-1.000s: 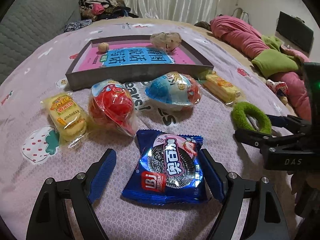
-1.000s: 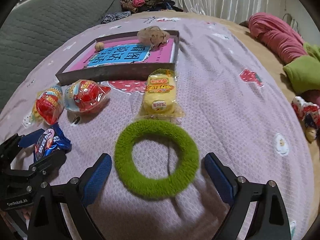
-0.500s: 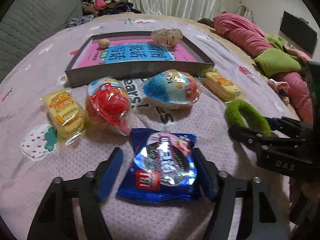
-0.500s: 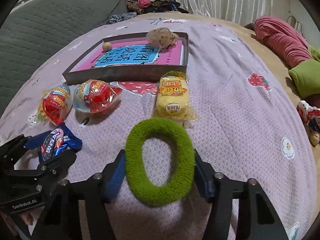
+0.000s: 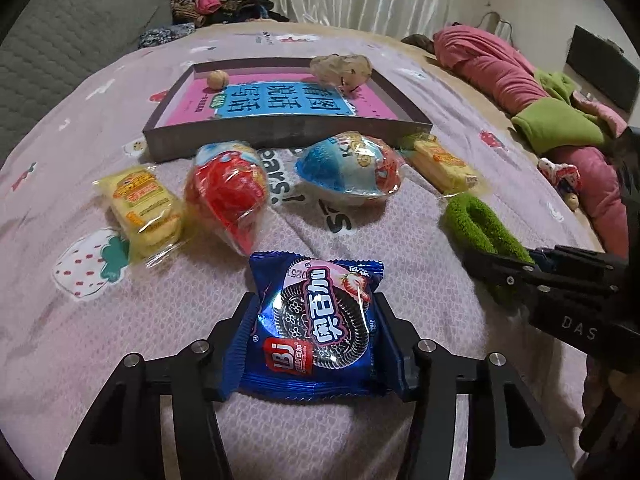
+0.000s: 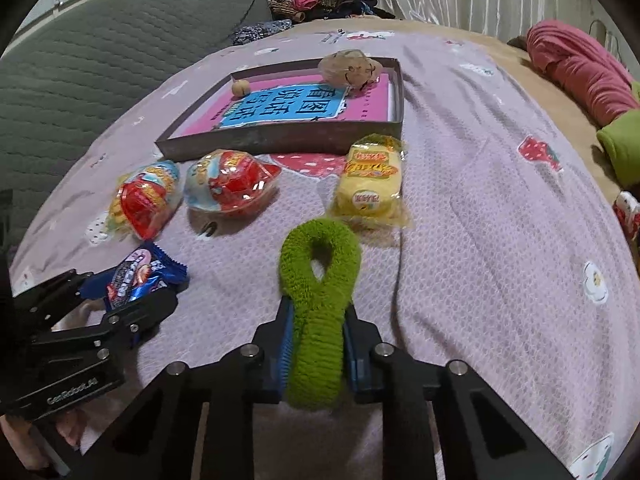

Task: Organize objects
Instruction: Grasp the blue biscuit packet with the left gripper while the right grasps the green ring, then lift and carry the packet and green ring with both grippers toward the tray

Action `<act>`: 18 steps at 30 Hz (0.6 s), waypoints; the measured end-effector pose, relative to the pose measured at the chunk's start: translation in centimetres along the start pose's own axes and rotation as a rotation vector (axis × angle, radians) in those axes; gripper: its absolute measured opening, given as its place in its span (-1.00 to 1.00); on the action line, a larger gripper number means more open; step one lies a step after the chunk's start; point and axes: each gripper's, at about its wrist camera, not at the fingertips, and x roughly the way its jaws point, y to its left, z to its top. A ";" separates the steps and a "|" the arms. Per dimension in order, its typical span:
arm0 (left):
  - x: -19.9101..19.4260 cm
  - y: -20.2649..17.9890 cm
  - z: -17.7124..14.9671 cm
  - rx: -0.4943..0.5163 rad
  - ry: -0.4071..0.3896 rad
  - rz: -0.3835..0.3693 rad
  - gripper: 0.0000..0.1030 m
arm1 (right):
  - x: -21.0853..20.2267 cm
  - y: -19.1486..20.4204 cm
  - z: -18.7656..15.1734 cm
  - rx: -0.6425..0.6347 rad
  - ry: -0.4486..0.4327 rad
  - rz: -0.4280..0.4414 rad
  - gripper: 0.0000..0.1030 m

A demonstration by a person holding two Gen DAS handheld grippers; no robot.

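Now, left wrist view: left tongs (image 5: 316,344) have just been closing and pinch the blue cookie packet (image 5: 316,332) by its two side edges, packet flat on the pink bedspread (image 5: 400,432) at the near edge of the spread-out snacks. Beyond it a red-capped toy pack (image 5: 230,196), a blue-capped toy pack (image 5: 352,170) and a yellow cake pack (image 5: 140,208), then the shallow box (image 5: 280,132) holding a pink book (image 5: 280,100), a small nut and a crumpled bag. Right wrist view: right tongs (image 6: 317,344) have just been closing too, now pressed together on the green fuzzy ring (image 6: 318,300), squashing it into a narrow loop with its far end bulging out on the bedspread, just short of a second yellow cake pack (image 6: 370,184). Left tongs show at lower left with the blue packet.
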 end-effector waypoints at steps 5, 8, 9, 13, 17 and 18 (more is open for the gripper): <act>-0.7 0.3 -0.4 0.010 -0.012 0.014 0.11 | -0.5 0.5 -0.3 -0.003 0.002 0.033 -0.63; -1.2 0.4 -0.6 0.007 -0.017 0.012 0.11 | -0.8 1.0 -0.4 -0.014 -0.005 0.055 -0.64; -1.3 0.5 -0.7 0.009 -0.019 0.014 0.11 | -0.9 1.2 -0.4 -0.015 -0.005 0.060 -0.64; -2.0 0.7 -0.8 0.001 -0.033 0.024 0.11 | -1.6 1.8 -0.6 -0.029 -0.025 0.095 -0.64; -3.2 0.9 -1.0 -0.002 -0.057 0.034 0.11 | -2.6 2.3 -0.7 -0.030 -0.054 0.131 -0.65; -3.4 1.0 -1.0 -0.002 -0.062 0.037 0.11 | -2.7 2.4 -0.7 -0.031 -0.057 0.132 -0.65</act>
